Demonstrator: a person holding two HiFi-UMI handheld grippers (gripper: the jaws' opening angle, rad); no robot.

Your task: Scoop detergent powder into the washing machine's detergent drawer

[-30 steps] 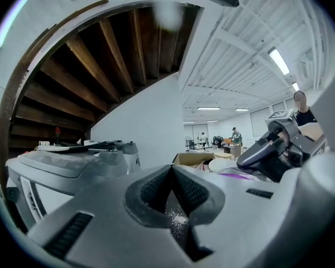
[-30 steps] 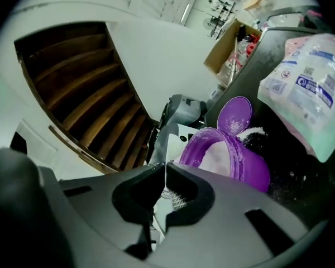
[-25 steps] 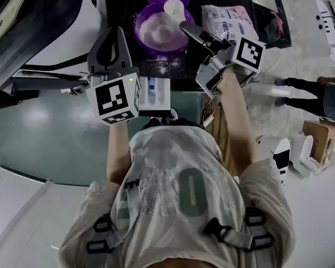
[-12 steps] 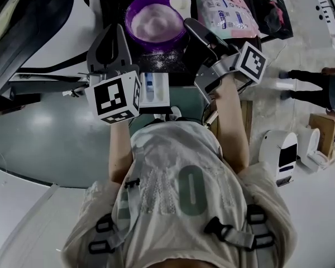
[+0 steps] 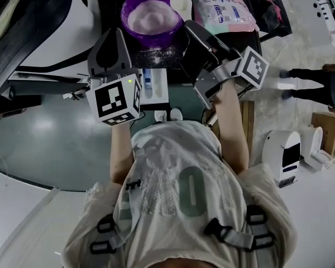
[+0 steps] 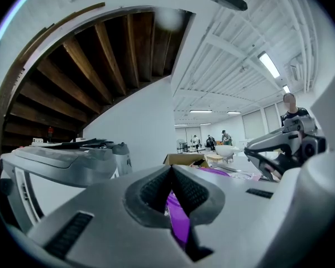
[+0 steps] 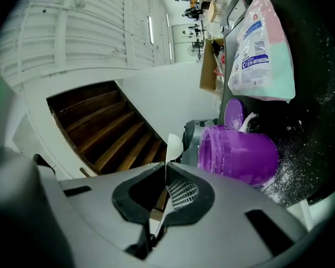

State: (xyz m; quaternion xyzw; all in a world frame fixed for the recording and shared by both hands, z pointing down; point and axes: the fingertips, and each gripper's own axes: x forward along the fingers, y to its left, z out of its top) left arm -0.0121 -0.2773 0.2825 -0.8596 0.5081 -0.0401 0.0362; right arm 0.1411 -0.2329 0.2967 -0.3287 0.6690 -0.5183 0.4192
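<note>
White detergent drawer stands open at the front edge of the black machine top, with the purple plastic powder bowl just behind it, for short carries. My right gripper clamps the white plastic scoop beside the bowl's right rim. My left gripper pinches a thin purple strip, seemingly to steady the bowl.

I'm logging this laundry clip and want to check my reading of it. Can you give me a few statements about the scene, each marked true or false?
1. The right tongs are shut on the white scoop. True.
2. The purple tub is empty. False: it holds white powder.
3. The detergent drawer is pulled open. True.
4. The detergent bag lies to the left of the tub. False: in the head view it lies to the tub's right.
5. Loose powder specks dot the dark surface beside the tub. True.
</note>
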